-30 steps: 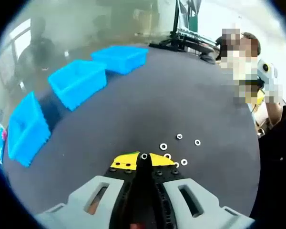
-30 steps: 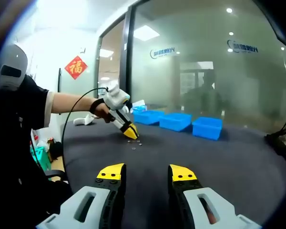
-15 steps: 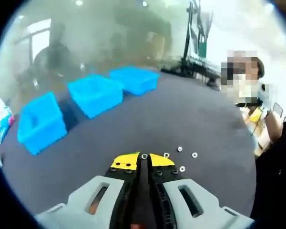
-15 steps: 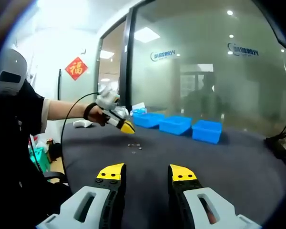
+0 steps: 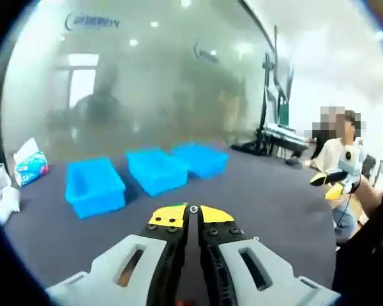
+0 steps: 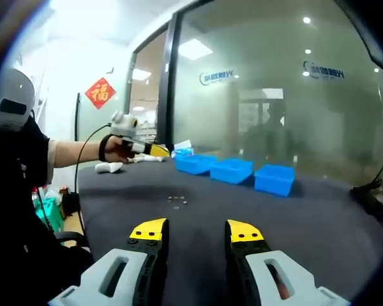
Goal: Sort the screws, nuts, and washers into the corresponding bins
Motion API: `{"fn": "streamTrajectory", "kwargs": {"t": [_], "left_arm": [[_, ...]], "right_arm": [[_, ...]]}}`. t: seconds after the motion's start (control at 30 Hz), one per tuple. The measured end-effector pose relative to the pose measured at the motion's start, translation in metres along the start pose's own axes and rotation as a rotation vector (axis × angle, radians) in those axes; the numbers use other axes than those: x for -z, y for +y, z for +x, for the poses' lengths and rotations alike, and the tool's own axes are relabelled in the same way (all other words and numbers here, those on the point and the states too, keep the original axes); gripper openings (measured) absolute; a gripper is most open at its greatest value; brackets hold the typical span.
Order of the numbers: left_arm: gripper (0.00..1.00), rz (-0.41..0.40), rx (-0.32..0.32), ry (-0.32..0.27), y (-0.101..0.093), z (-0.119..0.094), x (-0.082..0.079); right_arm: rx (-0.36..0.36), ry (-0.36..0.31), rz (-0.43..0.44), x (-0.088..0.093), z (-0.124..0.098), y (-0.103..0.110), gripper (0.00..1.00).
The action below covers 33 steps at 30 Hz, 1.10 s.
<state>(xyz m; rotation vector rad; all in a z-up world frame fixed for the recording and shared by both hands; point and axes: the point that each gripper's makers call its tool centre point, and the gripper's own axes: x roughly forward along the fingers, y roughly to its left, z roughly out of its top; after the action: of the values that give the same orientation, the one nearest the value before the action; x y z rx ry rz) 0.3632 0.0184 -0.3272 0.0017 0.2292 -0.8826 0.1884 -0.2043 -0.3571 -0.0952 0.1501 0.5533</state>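
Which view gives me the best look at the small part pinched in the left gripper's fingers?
The left gripper view: the small silvery part sits right at the tips of the shut left gripper, close to the camera. In the right gripper view that gripper is far off above the table, and the part is too small to make out.

Dark grey table (image 6: 345, 223) bears three blue bins (image 6: 233, 171) in a row; small washers (image 6: 176, 200) lie nearby

Blue bins (image 5: 152, 171), dark grey table (image 6: 319, 223), seemingly silver washer (image 5: 193, 208).
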Motion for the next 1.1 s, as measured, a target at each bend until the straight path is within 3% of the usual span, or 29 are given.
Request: {"fn": "streamTrajectory", "kwargs": {"t": [0.1, 0.27, 0.57, 0.9, 1.1], "left_arm": [[0.06, 0.002, -0.035, -0.025, 0.010, -0.004, -0.003], [0.06, -0.005, -0.145, -0.094, 0.047, -0.007, -0.015], [0.06, 0.016, -0.338, -0.123, 0.109, -0.002, -0.030], [0.06, 0.025, -0.442, -0.110, 0.161, 0.030, -0.058], [0.06, 0.043, -0.476, -0.060, 0.175, 0.054, -0.054]], "right_arm": [[0.009, -0.009, -0.001, -0.003, -0.001, -0.001, 0.32], [0.009, -0.012, 0.000, -0.003, 0.001, 0.000, 0.32], [0.008, -0.012, 0.005, -0.001, 0.001, -0.005, 0.32], [0.003, -0.007, 0.009, 0.003, 0.004, -0.003, 0.32], [0.006, -0.005, 0.012, 0.004, 0.003, -0.002, 0.31]]}}
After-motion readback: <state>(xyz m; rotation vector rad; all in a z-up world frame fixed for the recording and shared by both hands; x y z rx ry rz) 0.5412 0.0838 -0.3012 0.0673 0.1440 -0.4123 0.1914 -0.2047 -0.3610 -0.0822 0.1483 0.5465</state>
